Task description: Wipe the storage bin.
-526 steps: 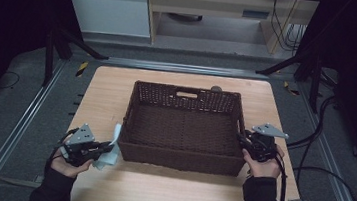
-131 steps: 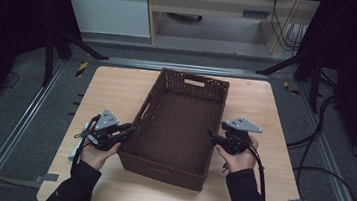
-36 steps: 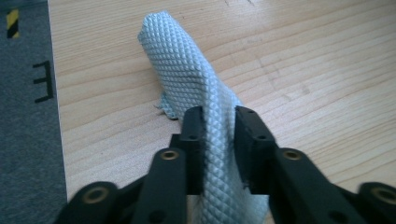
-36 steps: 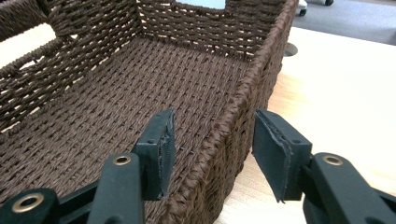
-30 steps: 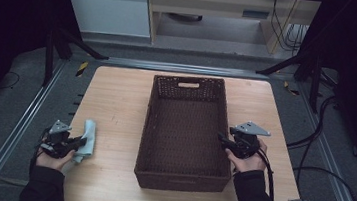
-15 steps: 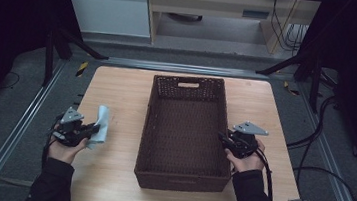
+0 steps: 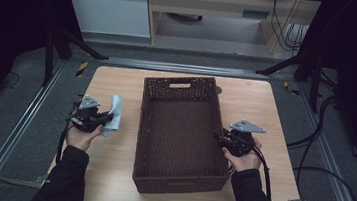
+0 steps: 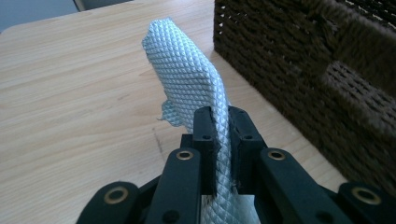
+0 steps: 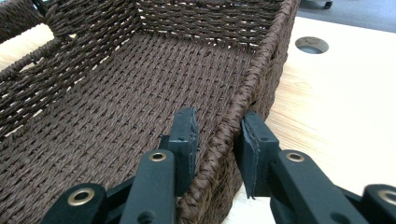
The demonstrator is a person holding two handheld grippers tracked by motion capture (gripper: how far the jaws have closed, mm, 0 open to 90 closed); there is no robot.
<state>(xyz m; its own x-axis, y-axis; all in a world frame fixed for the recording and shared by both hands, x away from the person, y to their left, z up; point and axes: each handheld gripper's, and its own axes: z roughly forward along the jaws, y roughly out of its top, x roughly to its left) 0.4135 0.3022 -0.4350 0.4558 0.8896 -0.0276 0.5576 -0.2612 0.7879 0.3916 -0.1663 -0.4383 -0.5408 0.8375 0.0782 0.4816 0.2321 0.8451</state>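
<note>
A dark brown woven basket point(image 7: 149, 127) stands lengthwise in the middle of the wooden table point(image 7: 108, 173), with nothing inside it. My left gripper point(image 7: 107, 118) is left of the basket, shut on a pale blue textured cloth point(image 7: 114, 110). In the left gripper view the cloth point(image 8: 187, 74) stands up between the closed jaws of the gripper point(image 8: 220, 135), and the basket wall point(image 8: 327, 70) is close on the right. My right gripper point(image 7: 220, 136) is at the basket's right side. Its jaws straddle the right rim point(image 9: 243, 98), one inside and one outside, gripper point(image 9: 217, 135) pinching it.
A round cable hole point(image 7: 218, 90) sits in the tabletop just beyond the basket's far right corner, also in the right gripper view as the hole point(image 9: 311, 45). Bare wood lies on both sides of the basket. Metal rails point(image 7: 17, 129) flank the table, and cables point(image 7: 320, 165) trail at right.
The basket was turned from crosswise to lengthwise earlier. In the last second my left gripper has carried the cloth up and toward the basket. The right gripper stays on the rim.
</note>
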